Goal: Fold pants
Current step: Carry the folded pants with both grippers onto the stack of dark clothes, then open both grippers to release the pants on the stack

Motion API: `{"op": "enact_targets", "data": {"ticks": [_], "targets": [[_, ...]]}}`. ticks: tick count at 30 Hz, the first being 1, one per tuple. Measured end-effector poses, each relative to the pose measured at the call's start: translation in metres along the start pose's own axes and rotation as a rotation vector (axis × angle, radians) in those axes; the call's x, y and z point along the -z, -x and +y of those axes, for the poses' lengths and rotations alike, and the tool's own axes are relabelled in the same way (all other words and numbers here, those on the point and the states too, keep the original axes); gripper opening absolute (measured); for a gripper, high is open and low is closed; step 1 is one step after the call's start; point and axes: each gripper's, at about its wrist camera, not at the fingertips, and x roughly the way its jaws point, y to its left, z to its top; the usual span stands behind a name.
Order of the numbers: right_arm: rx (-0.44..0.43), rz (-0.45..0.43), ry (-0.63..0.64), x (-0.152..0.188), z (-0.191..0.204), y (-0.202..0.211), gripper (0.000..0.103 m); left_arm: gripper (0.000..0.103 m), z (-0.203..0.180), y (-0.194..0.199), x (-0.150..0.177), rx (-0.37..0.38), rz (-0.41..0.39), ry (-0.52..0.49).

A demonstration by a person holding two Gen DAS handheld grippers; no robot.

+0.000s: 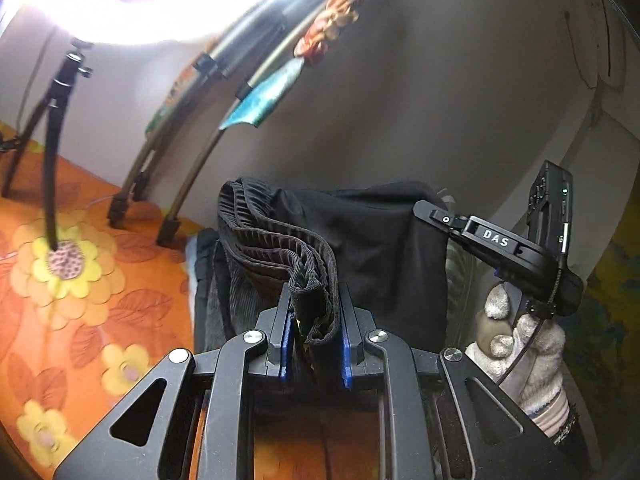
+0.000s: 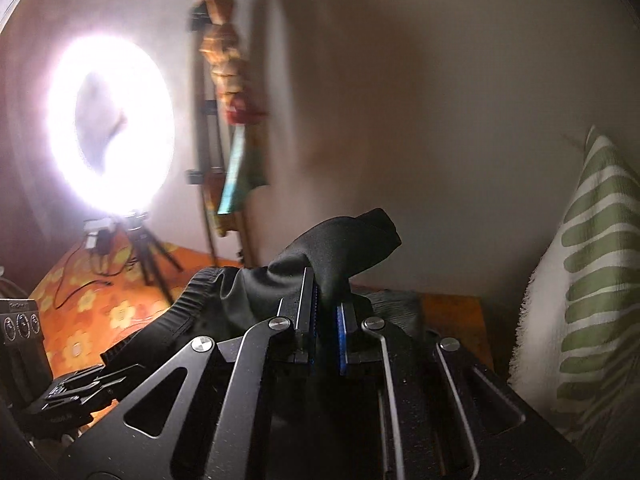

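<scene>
The black pants (image 1: 360, 240) hang stretched between both grippers above an orange floral sheet. My left gripper (image 1: 316, 308) is shut on the ribbed elastic waistband (image 1: 280, 240), which bunches up between its blue pads. My right gripper (image 2: 326, 296) is shut on another part of the pants (image 2: 344, 248), whose black fabric sticks up past the fingers. The right gripper also shows in the left wrist view (image 1: 428, 210), held by a gloved hand (image 1: 520, 344) at the pants' right side. The waistband also shows in the right wrist view (image 2: 192, 292).
An orange sheet with yellow flowers (image 1: 80, 280) lies below. A bright ring light on a tripod (image 2: 112, 120) stands on it at the left. Poles with coloured cloth (image 1: 240, 92) lean on the wall. A green-striped white pillow (image 2: 592, 280) is at the right.
</scene>
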Motion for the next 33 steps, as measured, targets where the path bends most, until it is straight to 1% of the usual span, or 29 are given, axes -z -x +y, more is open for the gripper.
{"op": "enact_targets", "data": {"ticks": [3, 5, 7, 8, 10, 13, 14, 15, 16, 17, 18, 20, 26, 27, 28, 31, 33], "targets": [[-0.001, 0.017, -0.013, 0.001, -0.02, -0.03, 0.008, 0.016, 0.004, -0.022, 0.005, -0.017, 0.022, -0.001], [0.003, 0.034, -0.013, 0.004, -0.032, -0.049, 0.008, 0.016, 0.014, -0.042, 0.009, -0.037, 0.056, 0.02], [0.04, 0.063, -0.02, 0.008, -0.048, -0.073, 0.008, 0.016, 0.027, -0.055, 0.014, -0.052, 0.088, 0.051], [0.055, 0.088, -0.043, 0.013, -0.06, -0.089, 0.008, 0.016, 0.032, -0.06, 0.018, -0.06, 0.102, 0.065], [0.073, 0.128, -0.06, 0.021, -0.07, -0.111, 0.008, 0.016, 0.04, -0.065, 0.024, -0.069, 0.131, 0.086], [0.129, 0.177, -0.037, 0.035, -0.08, -0.135, 0.009, 0.018, 0.045, -0.064, 0.029, -0.091, 0.147, 0.088], [0.142, 0.191, -0.04, 0.039, -0.084, -0.14, 0.011, 0.02, 0.046, -0.064, 0.03, -0.103, 0.151, 0.086], [0.152, 0.196, -0.049, 0.042, -0.087, -0.142, 0.02, 0.023, 0.046, -0.062, 0.03, -0.116, 0.156, 0.09], [0.172, 0.199, -0.065, 0.044, -0.092, -0.142, 0.026, 0.024, 0.047, -0.06, 0.03, -0.13, 0.161, 0.102], [0.19, 0.195, -0.076, 0.043, -0.095, -0.139, 0.037, 0.025, 0.046, -0.058, 0.03, -0.135, 0.164, 0.107], [0.2, 0.19, -0.082, 0.044, -0.098, -0.137, 0.043, 0.028, 0.046, -0.057, 0.029, -0.142, 0.17, 0.11], [0.225, 0.179, -0.096, 0.045, -0.103, -0.127, 0.045, 0.031, 0.044, -0.054, 0.029, -0.165, 0.182, 0.098], [0.219, 0.129, -0.164, 0.05, -0.111, -0.081, 0.048, 0.031, 0.037, -0.045, 0.028, -0.204, 0.198, 0.039], [0.216, 0.125, -0.171, 0.053, -0.111, -0.073, 0.052, 0.031, 0.035, -0.041, 0.027, -0.207, 0.201, 0.033], [0.219, 0.122, -0.173, 0.057, -0.109, -0.065, 0.053, 0.031, 0.031, -0.035, 0.027, -0.212, 0.198, 0.022], [0.225, 0.119, -0.158, 0.068, -0.1, -0.045, 0.054, 0.031, 0.026, -0.023, 0.025, -0.233, 0.186, -0.005], [0.21, 0.117, -0.165, 0.076, -0.093, -0.03, 0.054, 0.031, 0.025, -0.018, 0.022, -0.241, 0.183, -0.018]]}}
